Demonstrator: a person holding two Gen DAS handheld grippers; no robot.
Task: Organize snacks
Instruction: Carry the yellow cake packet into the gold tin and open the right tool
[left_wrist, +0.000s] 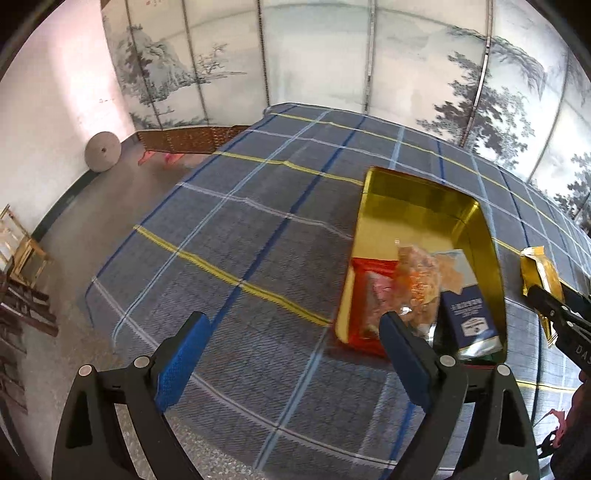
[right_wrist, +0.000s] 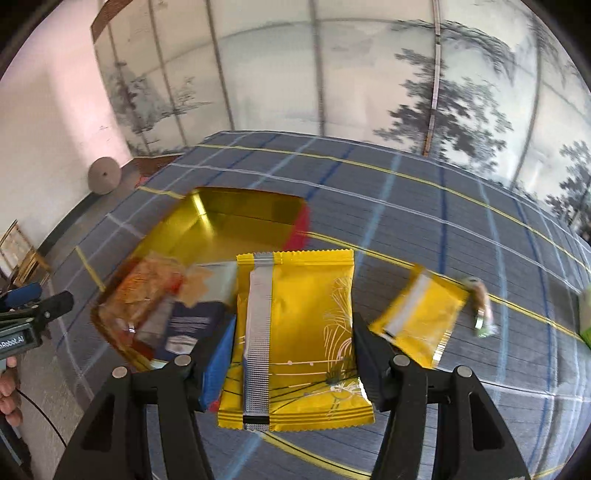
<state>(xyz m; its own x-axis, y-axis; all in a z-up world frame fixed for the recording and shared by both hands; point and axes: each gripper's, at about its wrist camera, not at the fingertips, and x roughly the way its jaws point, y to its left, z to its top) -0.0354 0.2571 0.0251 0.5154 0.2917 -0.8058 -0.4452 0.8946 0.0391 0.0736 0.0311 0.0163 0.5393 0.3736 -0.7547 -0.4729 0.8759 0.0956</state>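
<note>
**Right claw carrying a gold packet toward the tin: points of likely failure**

The right claw (right_wrist: 291, 354) pinches a gold packet (right_wrist: 295, 339) by its two side edges, the silver back seam facing the camera and the packet's far end standing free above the cloth. The hold is on thin foil margins only; in my judgement the packet could buckle or slide out if the claw tilts or moves fast, and the blur in the right view suggests quick motion.

Just left of the packet lies the open gold tin (right_wrist: 236, 218), its near half already filled: a clear bag of orange snacks (right_wrist: 147, 288) and a blue-labelled pouch (right_wrist: 192, 325) lie overlapping there, and the left view shows a red packet (left_wrist: 365, 291) under them. The far half of the tin is bare. A release at the near end would probably land the gold packet on the pile, where it could slip over the rim (left_wrist: 495, 280); the far half is the safer target.

The left claw (left_wrist: 291, 350) is spread wide and holds nothing, hanging over the plaid cloth (left_wrist: 240, 236) with its right finger (left_wrist: 402, 350) in front of the tin's near corner. It sits near the incoming path, so a collision of the two claws is possible.

Right of the held packet, on the cloth, rest a second gold packet (right_wrist: 421, 317) and, farther right, a small blurred wrapper (right_wrist: 480, 306); both remain outside the tin. Whether the surface is a desk or a bed cannot be told.
</note>
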